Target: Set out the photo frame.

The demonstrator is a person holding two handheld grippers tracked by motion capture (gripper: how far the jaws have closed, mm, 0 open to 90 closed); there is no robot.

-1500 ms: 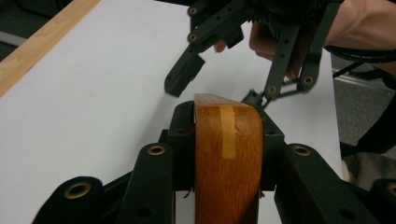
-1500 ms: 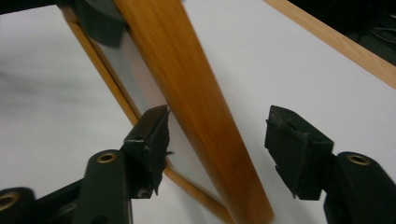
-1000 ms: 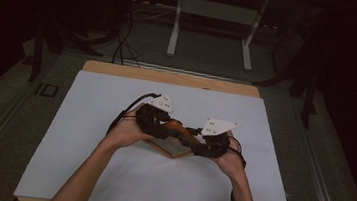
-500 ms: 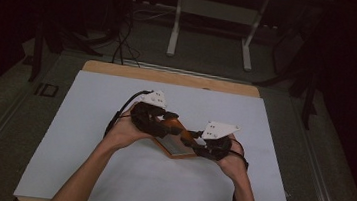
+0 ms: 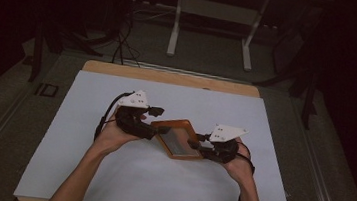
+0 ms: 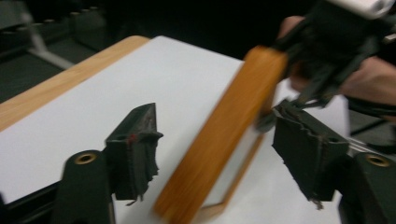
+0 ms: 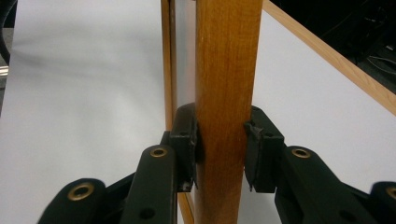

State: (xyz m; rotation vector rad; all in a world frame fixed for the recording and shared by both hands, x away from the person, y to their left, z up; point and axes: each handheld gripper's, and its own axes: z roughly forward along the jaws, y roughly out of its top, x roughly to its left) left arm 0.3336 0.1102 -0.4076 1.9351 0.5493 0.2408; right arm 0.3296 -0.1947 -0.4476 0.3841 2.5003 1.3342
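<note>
left gripper has its jaws spread wide, the wooden frame sitting loose between them, not pinched. the frame's held up over the middle of the white desk. right gripper is clamped tight on the frame's edge, pads pressed both sides.

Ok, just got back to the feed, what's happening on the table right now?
A person works over a white-covered table with two tools. The right hand-held gripper is clamped on the edge of a wooden frame, holding it up on edge. The left hand-held gripper has its jaws open on either side of the frame's other end, not gripping it.
</note>
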